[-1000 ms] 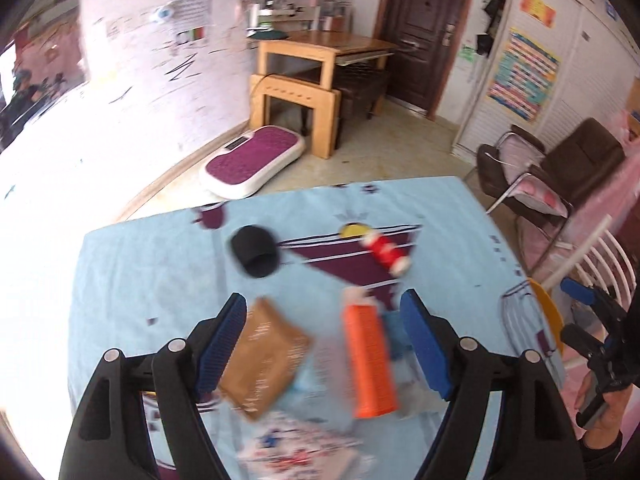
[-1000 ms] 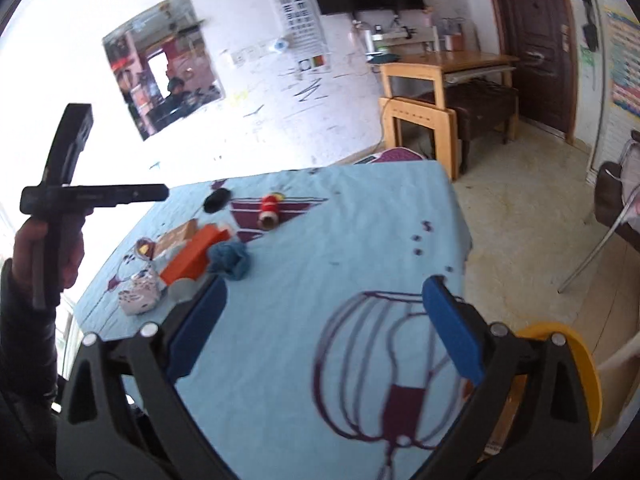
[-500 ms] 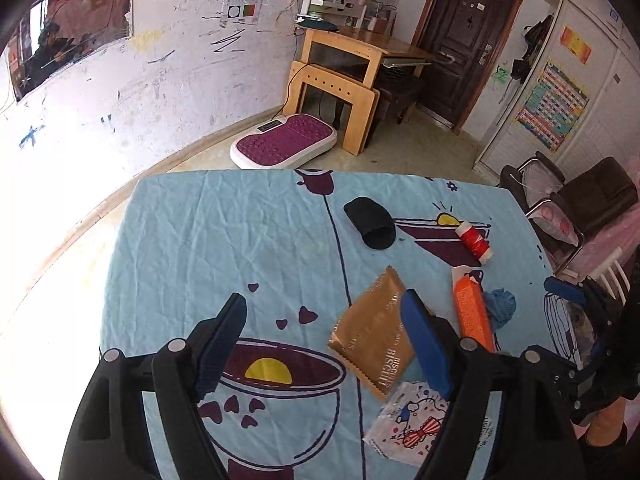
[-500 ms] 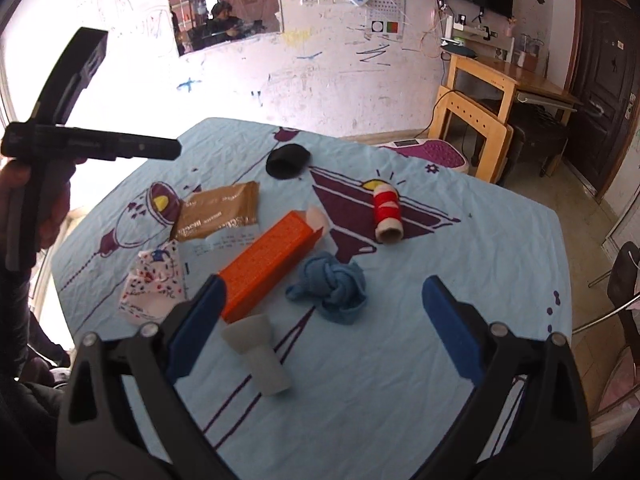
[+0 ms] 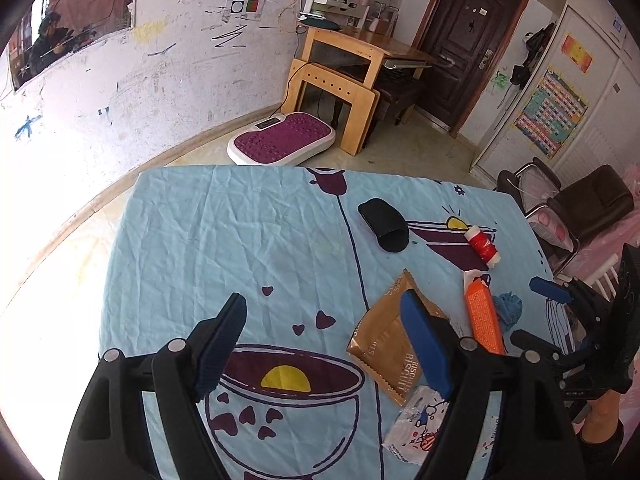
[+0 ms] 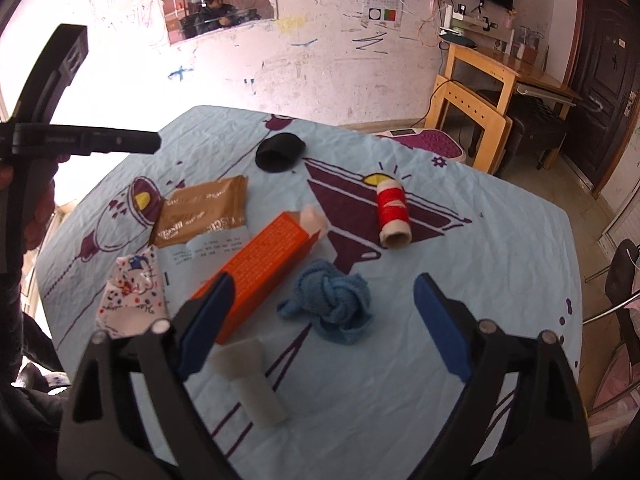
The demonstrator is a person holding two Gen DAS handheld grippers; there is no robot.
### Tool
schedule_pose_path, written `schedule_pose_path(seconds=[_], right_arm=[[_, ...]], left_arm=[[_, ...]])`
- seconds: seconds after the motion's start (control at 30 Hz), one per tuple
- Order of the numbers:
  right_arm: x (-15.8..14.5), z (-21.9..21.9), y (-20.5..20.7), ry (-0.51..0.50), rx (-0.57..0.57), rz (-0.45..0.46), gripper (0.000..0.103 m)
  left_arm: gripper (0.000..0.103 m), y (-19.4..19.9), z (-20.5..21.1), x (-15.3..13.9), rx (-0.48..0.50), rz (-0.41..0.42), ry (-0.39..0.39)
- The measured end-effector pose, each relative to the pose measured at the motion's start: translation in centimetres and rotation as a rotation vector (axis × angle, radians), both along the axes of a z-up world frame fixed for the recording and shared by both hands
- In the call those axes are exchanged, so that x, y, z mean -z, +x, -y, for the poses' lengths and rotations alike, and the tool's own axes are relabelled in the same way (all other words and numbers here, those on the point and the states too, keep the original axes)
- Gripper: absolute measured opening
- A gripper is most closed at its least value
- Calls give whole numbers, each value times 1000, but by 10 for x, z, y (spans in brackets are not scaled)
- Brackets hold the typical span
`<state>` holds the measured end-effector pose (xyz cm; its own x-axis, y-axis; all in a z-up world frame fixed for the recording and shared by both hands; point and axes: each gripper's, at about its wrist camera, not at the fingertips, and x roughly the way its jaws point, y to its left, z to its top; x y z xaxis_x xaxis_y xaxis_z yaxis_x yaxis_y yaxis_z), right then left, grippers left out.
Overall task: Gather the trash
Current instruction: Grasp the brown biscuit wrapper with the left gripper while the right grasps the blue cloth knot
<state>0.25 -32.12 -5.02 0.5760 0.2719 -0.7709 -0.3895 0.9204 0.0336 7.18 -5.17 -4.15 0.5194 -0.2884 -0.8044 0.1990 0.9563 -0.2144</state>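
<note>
Both grippers have swung back over the table since a second ago. The left gripper gapes empty beside the biscuit wrapper. The right gripper is closing, empty, above the blue rag, with an orange box beside it.

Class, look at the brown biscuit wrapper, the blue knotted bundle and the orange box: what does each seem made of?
Brown biscuit wrapper: likely metallised plastic film, glossy, with a crimped, serrated edge.
Blue knotted bundle: soft looped cloth, probably terry towel, matte.
Orange box: seemingly printed cardboard, flat faces, with a pale flap open at one end.
</note>
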Motion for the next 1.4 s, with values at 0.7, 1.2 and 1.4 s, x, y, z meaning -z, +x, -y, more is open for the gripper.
schedule_pose_path(seconds=[0.7,1.2,1.4], right_arm=[[2,13,-4,17,51,-3,27],[-1,25,-9,49,58,17,27],[-3,27,-10,63,69,25,27]], left_arm=[[75,10,65,24,224,-149,30],[42,17,91,43,269,-209,140],[3,12,88,42,265,-189,176]])
